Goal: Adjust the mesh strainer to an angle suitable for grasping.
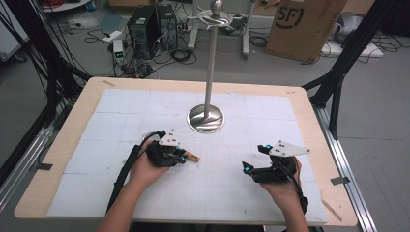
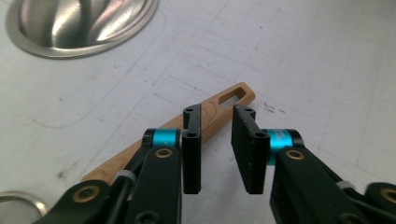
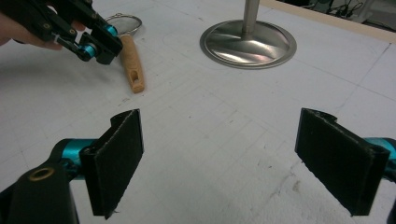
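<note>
A strainer lies on the white mat: its wooden handle (image 2: 116, 162) with a slotted end, and its wire mesh ring (image 2: 16, 205) at the near end. My left gripper (image 2: 217, 112) hovers right over the handle with a narrow gap between its jaws, and the pads do not press on the wood. The right gripper view has the handle (image 3: 132, 65), the mesh ring (image 3: 123, 21) and the left gripper (image 3: 105, 46) above them. From above, the left gripper (image 1: 186, 157) covers most of the handle (image 1: 193, 157). My right gripper (image 3: 222, 116) rests wide open over bare mat, also seen from above (image 1: 252, 157).
A tall metal stand with a round shiny base (image 1: 205, 118) rises at the table's middle back, with hooks at its top (image 1: 212, 20). The base (image 2: 79, 23) lies just beyond the strainer. A white gridded mat (image 1: 217, 193) covers the wooden table (image 1: 63, 145).
</note>
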Motion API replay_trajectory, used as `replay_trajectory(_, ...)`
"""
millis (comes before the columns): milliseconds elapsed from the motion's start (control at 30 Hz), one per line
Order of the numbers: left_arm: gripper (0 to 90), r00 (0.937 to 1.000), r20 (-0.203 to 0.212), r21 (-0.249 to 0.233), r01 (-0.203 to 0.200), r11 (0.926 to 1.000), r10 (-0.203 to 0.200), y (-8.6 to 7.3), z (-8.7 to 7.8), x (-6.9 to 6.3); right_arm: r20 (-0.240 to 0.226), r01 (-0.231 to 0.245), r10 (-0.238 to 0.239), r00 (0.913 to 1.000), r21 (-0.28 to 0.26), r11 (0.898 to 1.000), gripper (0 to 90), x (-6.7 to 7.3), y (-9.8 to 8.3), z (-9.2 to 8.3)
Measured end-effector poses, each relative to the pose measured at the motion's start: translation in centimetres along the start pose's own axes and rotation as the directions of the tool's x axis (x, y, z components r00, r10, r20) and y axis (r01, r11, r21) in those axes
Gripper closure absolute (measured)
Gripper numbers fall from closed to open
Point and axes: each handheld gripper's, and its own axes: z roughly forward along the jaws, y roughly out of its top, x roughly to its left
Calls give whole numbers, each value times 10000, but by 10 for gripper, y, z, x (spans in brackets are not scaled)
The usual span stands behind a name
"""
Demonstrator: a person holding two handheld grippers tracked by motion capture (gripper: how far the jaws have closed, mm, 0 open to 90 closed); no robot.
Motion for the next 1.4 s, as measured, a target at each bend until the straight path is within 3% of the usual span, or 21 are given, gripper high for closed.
replay_trajectory(267,589,9992,-304,-96,257,9996,-260,-3,-19,12,-34,32,-32,10000,41,10000,142,1,1,1)
replay_trajectory(533,490,9983,-473,-434,328,9985,-349,-4,-30,14,-15,60,-60,10000,-4,10000,142,2,1,1)
replay_trajectory(1067,388,9949,-896,-402,423,9983,-458,-8,-37,18,-32,41,-41,10000,-8,10000,143,0,0,1)
replay_trajectory(1400,369,9933,-1036,-443,461,9980,-505,-9,-41,20,-9,40,-40,10000,-64,10000,142,1,2,1)
